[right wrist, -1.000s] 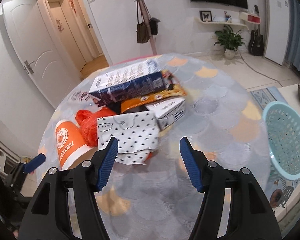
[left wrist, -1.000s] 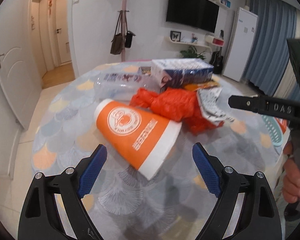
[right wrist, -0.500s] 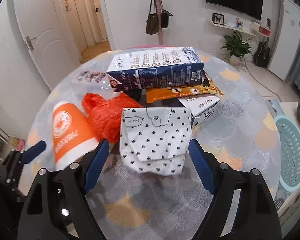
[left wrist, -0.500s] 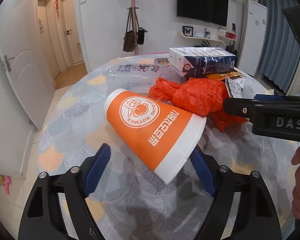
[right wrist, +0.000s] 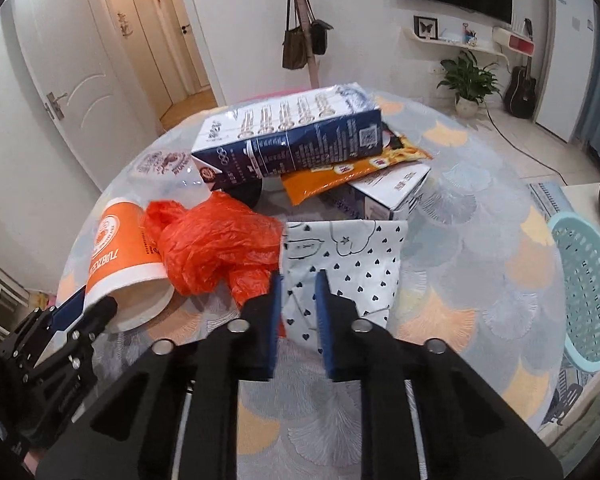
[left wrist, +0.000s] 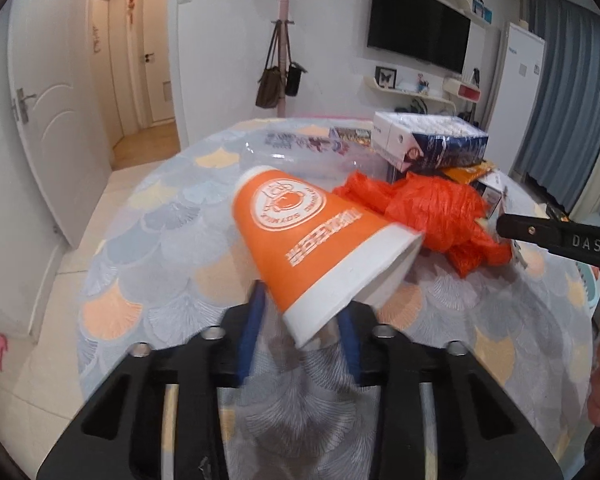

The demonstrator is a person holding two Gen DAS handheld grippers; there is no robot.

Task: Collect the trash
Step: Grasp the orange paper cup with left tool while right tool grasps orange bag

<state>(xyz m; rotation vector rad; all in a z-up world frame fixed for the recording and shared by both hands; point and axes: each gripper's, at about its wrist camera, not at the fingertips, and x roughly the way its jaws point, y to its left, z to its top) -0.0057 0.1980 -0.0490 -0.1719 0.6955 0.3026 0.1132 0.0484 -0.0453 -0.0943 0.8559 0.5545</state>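
Note:
An orange paper cup (left wrist: 316, 240) lies on its side on the round table, rim toward me. My left gripper (left wrist: 302, 320) is shut on the cup's white rim end; it also shows in the right wrist view (right wrist: 128, 256). My right gripper (right wrist: 298, 300) is shut on the near edge of a white heart-print paper bag (right wrist: 352, 256). A crumpled orange plastic bag (right wrist: 220, 244) lies between cup and paper bag, and also shows in the left wrist view (left wrist: 432, 208).
Behind lie a dark blue carton (right wrist: 292, 136), an orange snack packet (right wrist: 352, 172), a small white box (right wrist: 388, 192) and a clear plastic bottle (left wrist: 300, 148). A light blue basket (right wrist: 588, 288) stands beside the table at right. The table (right wrist: 480, 208) has a scale-pattern cloth.
Both grippers moved forward and closed: the left onto the cup's rim end, the right onto the paper bag's near edge. The cup's rim end has lifted slightly.

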